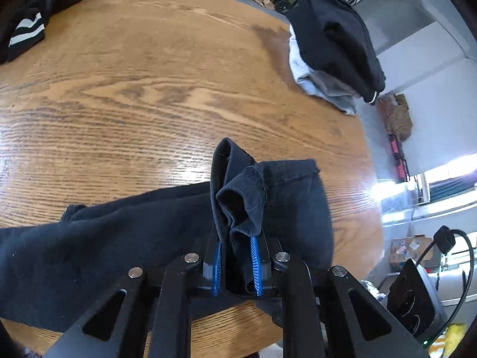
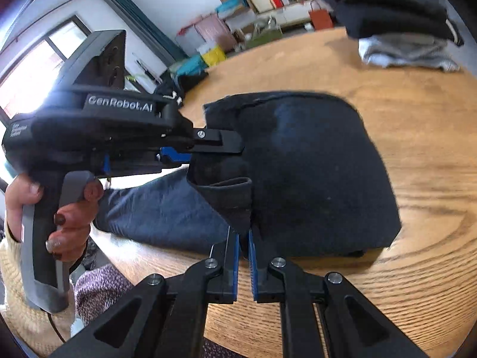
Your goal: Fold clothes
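Left wrist view: the left gripper (image 1: 237,238) clamps its blue-ribbed fingers (image 1: 255,264) on a bunched ribbed cuff of a dark navy knit garment (image 1: 125,238), which trails leftward over the near edge of a round oak-grain wooden table (image 1: 149,89). A folded flap of the same cloth stands just to the right of the cuff. Only this view shows the far left rim, where a crumpled black garment with white stripes (image 1: 28,26) lies. At the far right rim sits a stack of folded clothes (image 1: 331,47), a black piece on top of grey and white ones. The right gripper's dark body (image 1: 411,295) and its cable show at the lower right, off the table.

Right wrist view: the right gripper (image 2: 244,238) has its jaws drawn narrow on a hanging fold of the dark navy knit garment (image 2: 313,173), whose bulk rests folded on the table (image 2: 417,119). Only here can the left gripper (image 2: 235,143) be seen from the side, its black finger pressed into the cloth's upper left edge, with a person's hand (image 2: 56,208), nails painted dark, around its grey handle. A cream knit sleeve (image 2: 12,256) and blue denim (image 2: 167,208) appear below the table edge. The stack of folded clothes (image 2: 399,29) lies at the upper right.
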Demonstrator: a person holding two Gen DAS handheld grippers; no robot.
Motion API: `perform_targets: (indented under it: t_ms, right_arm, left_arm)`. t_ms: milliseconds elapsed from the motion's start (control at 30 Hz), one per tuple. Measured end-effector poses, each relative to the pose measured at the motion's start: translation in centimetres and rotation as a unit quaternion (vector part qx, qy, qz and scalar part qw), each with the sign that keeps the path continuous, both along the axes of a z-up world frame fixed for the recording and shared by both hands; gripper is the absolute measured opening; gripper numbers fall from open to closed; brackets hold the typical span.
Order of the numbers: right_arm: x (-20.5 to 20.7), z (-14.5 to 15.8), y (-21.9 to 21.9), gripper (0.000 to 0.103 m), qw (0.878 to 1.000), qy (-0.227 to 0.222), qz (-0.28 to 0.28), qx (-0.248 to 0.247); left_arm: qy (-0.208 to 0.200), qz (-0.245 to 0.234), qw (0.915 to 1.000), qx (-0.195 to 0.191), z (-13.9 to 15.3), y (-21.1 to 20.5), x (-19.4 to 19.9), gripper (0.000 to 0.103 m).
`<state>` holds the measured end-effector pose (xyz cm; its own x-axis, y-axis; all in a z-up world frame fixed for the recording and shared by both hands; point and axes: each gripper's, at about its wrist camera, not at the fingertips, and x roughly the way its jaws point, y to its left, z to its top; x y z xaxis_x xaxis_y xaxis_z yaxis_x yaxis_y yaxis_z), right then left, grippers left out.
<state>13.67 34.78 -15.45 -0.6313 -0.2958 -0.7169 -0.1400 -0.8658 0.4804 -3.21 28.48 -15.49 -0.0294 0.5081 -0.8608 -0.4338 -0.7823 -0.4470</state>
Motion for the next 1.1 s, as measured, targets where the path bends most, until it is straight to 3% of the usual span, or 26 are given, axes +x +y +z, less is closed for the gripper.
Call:
perform_targets:
  t_ms: [67, 133, 167, 233, 300, 367, 433, 467, 500, 533, 733, 833, 933, 1033, 1100]
  right_arm:
    - [0.1, -0.5, 0.0, 0.012, 1.0, -0.008, 0.003, -0.01]
    - [0.1, -0.5, 0.1, 0.045, 0.999, -0.009, 0.018, -0.028]
    - [0.3, -0.1, 0.0, 0.049, 0.999, -0.004, 0.03, -0.032]
    - [1.0, 1.0, -0.2, 0.052, 0.999, 0.011, 0.047, -0.013]
    - [1.9, 2.3, 0.9, 0.052, 0.999, 0.034, 0.039, -0.004]
    - [2.8, 3.6, 2.6, 0.052, 0.998, 0.06, 0.019, -0.009]
    - [3.1, 4.2, 4.9, 0.044, 0.997, 0.071, -0.029, -0.012]
    - [3.2, 4.4, 6.0, 0.041, 0.996, 0.073, -0.055, -0.011]
    - [3.1, 4.4, 6.8, 0.034, 0.995, 0.068, -0.076, -0.004]
    - [2.8, 4.1, 7.2, 0.025, 0.995, 0.058, -0.087, 0.004]
    - [0.2, 2.6, 7.6, 0.02, 0.994, 0.035, -0.102, 0.008]
    - [0.0, 1.6, 7.0, 0.017, 0.995, 0.017, -0.099, 0.019]
    - [0.1, 0.7, 7.0, 0.02, 0.995, 0.019, -0.1, 0.011]
    - [1.2, 1.2, 7.6, 0.045, 0.993, 0.039, -0.113, -0.019]
    - [2.3, 1.5, 8.1, 0.049, 0.99, 0.045, -0.133, -0.027]
  left_arm:
    - [0.005, 0.005, 0.9999, -0.01, -0.4, 0.1, 0.0, 0.019]
    - [0.012, 0.005, 0.9997, -0.023, -0.5, 0.2, 0.1, 0.026]
    - [0.016, 0.007, 0.9994, -0.031, -0.5, 0.1, 0.1, 0.037]
    - [0.024, 0.016, 0.9986, -0.044, -0.1, -0.8, 0.0, 0.049]
    - [0.025, 0.039, 0.9985, -0.03, 0.9, -2.7, -0.1, 0.05]
    - [0.052, 0.062, 0.9967, -0.012, 2.7, -4.3, 0.0, 0.05]
    - [0.093, 0.068, 0.9933, 0.005, 4.7, -5.2, 0.5, 0.049]
    - [0.118, 0.053, 0.9915, 0.014, 5.6, -5.0, 1.2, 0.036]
    - [0.13, 0.036, 0.9907, 0.017, 5.9, -4.4, 1.9, 0.014]
    - [0.132, 0.02, 0.9909, 0.014, 5.6, -3.4, 2.6, 0.01]
    - [0.137, -0.075, 0.9873, -0.027, 1.3, 0.8, 6.7, 0.006]
    - [0.147, -0.083, 0.9831, -0.071, -1.0, 0.0, 7.7, 0.006]
    - [0.1, -0.051, 0.9924, -0.05, -1.9, -2.8, 6.7, 0.006]
    - [0.075, -0.013, 0.9971, -0.009, -0.1, -4.7, 5.3, 0.006]
    - [0.063, 0.008, 0.9974, 0.033, 1.8, -5.0, 4.3, 0.006]
